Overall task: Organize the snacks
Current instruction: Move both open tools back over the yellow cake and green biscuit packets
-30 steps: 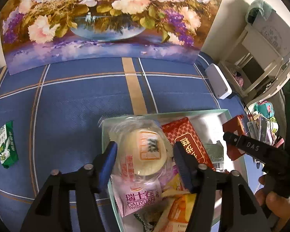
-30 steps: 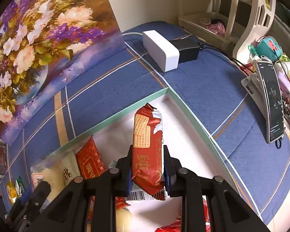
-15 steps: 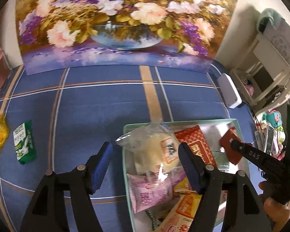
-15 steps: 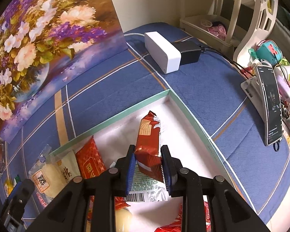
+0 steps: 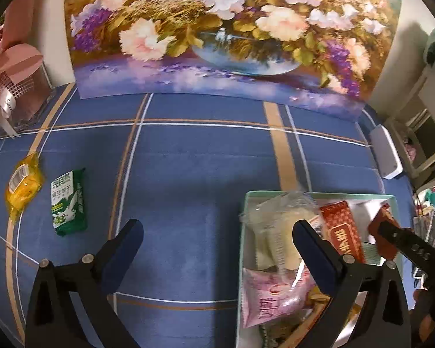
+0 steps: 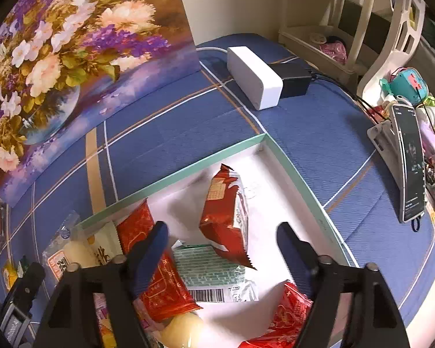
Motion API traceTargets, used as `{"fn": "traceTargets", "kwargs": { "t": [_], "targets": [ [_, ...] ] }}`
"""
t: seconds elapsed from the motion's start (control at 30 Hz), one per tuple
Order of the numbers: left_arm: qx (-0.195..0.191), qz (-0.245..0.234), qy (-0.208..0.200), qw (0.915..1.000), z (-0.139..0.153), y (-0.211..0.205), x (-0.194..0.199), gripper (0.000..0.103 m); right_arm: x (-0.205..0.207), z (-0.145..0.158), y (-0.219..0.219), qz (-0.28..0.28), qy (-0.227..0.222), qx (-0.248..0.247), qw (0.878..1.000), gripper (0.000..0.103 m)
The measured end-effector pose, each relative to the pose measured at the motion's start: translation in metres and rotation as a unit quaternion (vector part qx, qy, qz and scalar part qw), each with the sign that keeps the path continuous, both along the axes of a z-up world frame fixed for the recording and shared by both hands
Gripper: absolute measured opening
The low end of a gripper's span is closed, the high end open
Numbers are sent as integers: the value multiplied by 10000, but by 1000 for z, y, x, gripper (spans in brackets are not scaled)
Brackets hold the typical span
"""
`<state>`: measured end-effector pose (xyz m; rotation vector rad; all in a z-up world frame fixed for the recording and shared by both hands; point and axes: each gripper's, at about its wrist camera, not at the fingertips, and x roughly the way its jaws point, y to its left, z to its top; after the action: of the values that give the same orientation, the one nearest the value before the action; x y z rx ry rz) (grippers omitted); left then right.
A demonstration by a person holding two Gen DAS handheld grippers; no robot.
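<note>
A white box with a green rim (image 6: 188, 171) holds several snack packets. My right gripper (image 6: 223, 240) hangs over it with its jaws opening. The red biscuit packet (image 6: 226, 211) lies loose between them, touched by neither pad, on a green-and-white packet (image 6: 208, 269). My left gripper (image 5: 217, 232) is opening wide over the box's left rim (image 5: 242, 249) and holds nothing. Its right finger stands above the clear-wrapped pale cake (image 5: 278, 226), which rests in the box above a pink packet (image 5: 272, 295). A green packet (image 5: 68, 203) and a yellow packet (image 5: 23, 185) lie on the blue cloth, far left.
A floral painting (image 5: 217, 29) stands along the back. A white block (image 6: 255, 78) and a black adapter (image 6: 293, 78) sit behind the box. A phone on a stand (image 6: 409, 162) and toys crowd the right edge. A pink ribboned box (image 5: 11, 81) stands at the back left.
My left gripper let go of the clear-wrapped cake in the box, spread wide and swung left. My right gripper opened, and the red biscuit packet dropped from it into the box.
</note>
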<state>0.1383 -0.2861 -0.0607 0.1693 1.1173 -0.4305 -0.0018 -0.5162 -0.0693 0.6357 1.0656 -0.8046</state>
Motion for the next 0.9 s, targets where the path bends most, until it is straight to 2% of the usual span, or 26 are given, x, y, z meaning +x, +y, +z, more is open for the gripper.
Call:
{"fn": "traceTargets", "kwargs": {
  "t": [0.17, 0.47, 0.9],
  "targets": [
    [42, 174, -11, 9998, -3, 8, 3, 102, 2, 1, 2, 24, -80, -23, 10000, 103],
    [-122, 386, -100, 9991, 1, 20, 8, 102, 8, 12, 12, 196, -358, -102, 9991, 103],
    [-402, 400, -201, 9982, 12, 39, 15, 102, 27, 24, 34, 492, -526, -290, 9970, 103]
  ]
}}
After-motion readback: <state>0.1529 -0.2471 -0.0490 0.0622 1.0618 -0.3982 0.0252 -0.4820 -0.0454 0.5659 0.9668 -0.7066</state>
